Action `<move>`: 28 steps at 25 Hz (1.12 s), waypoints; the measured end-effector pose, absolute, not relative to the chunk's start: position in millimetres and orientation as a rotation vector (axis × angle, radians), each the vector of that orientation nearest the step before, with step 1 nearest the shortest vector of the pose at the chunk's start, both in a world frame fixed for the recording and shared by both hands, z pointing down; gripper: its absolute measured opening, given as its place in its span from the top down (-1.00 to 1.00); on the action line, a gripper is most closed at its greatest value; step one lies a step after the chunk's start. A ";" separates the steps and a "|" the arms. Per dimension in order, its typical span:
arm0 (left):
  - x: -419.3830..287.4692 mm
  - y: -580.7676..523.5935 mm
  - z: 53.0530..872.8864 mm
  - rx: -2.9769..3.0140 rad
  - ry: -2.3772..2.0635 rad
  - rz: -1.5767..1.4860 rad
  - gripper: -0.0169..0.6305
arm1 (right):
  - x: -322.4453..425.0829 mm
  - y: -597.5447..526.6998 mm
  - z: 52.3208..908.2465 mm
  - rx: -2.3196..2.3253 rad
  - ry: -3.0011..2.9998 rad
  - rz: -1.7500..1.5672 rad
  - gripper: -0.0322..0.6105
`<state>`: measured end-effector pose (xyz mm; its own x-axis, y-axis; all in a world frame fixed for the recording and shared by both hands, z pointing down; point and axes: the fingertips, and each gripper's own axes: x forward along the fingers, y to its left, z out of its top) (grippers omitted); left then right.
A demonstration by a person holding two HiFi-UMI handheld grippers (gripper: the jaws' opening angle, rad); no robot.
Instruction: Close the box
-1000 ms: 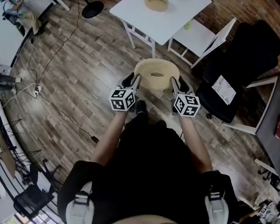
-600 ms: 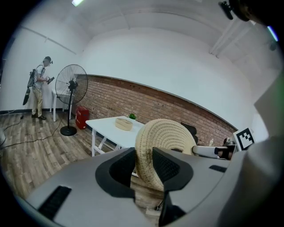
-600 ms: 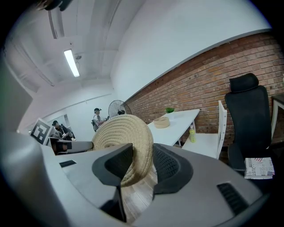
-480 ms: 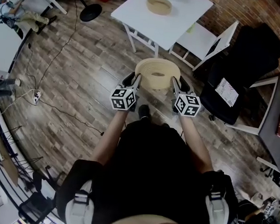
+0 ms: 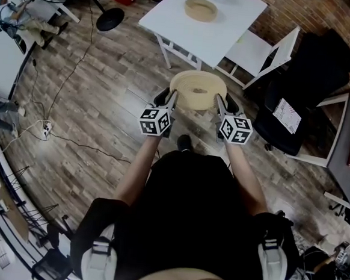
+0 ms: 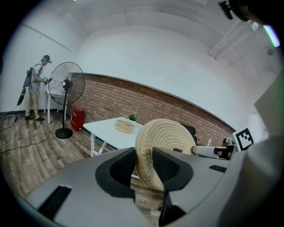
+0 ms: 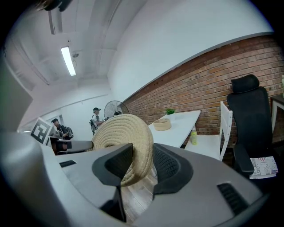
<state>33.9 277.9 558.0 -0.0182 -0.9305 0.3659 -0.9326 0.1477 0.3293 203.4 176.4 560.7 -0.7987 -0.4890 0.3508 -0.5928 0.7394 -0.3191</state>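
Note:
I hold a round woven lid (image 5: 198,90) level in front of me, above the wood floor. My left gripper (image 5: 168,98) is shut on its left rim and my right gripper (image 5: 221,104) on its right rim. In the left gripper view the lid (image 6: 167,136) stands on edge, pinched in the left gripper (image 6: 143,165). The right gripper view shows the lid (image 7: 122,131) clamped in the right gripper (image 7: 143,165). The open woven box (image 5: 201,9) sits on a white table (image 5: 198,35) ahead, also seen as the box (image 6: 124,126) and the box (image 7: 162,124).
A white chair (image 5: 255,47) stands right of the table, with a green bottle (image 7: 194,137) on its seat. A black office chair (image 5: 309,77) is further right. A fan's base (image 5: 108,21) and cables (image 5: 60,139) lie on the floor to the left. A person (image 6: 34,94) stands by the fan.
I have stepped forward: the table and box sit lower and nearer in the head view. Both grippers keep the same hold on the lid.

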 end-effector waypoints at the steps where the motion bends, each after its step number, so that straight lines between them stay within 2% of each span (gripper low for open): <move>1: 29.6 276.6 557.9 1.776 -1.934 0.008 0.54 | 199.2 175.3 561.0 0.857 -2.696 0.619 0.46; 28: -28.7 250.7 573.2 1.754 -1.926 0.029 0.54 | 141.0 149.8 578.6 0.852 -2.698 0.672 0.46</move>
<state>-28.7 250.7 573.2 -0.0164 -0.9200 0.3917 -0.9313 0.1566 0.3290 141.0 149.8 578.6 -0.8036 -0.4829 0.3478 -0.5897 0.7254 -0.3551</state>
